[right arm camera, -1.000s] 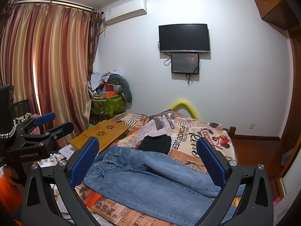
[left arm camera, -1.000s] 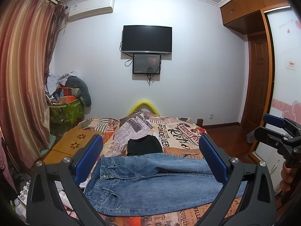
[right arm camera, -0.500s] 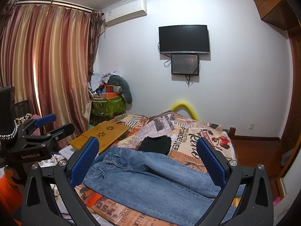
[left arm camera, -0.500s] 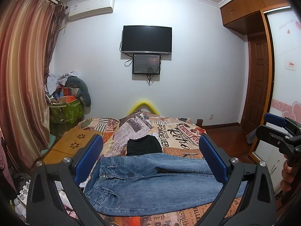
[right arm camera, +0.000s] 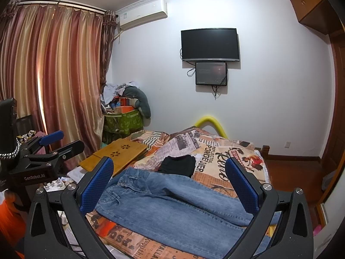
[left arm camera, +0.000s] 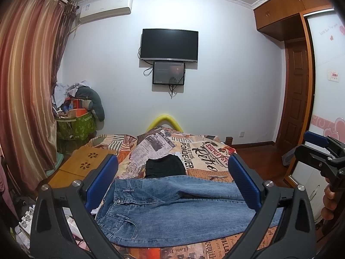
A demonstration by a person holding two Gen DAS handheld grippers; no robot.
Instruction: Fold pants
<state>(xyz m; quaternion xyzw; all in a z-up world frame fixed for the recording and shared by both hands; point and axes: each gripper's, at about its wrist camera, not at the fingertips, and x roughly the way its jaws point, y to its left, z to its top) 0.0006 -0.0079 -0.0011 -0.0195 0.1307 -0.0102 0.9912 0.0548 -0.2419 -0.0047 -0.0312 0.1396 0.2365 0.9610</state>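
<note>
From the left wrist camera, the left gripper hangs above the near edge of the bed, jaws spread wide and nothing between them. Under it the blue jeans lie flat across the patterned bedspread, waistband to the left, legs running off to the right — one leg laid over the other, so they look halved lengthwise already. A small black folded garment sits just beyond them. At the right edge the other tool shows, a hand around its handle. Over to the right wrist camera: the right gripper is also wide open and empty, held clear above the denim, with the left tool visible off to the left side. The jeans run diagonally here, waistband far left, hems out of sight past the lower right. My read — this is the approach before the crosswise fold; no cloth is held yet. The next move calls for both grippers to come down and pinch the same end, likely the hems, catching both layers, then carry that end toward the waistband without dragging the pile askew.
</note>
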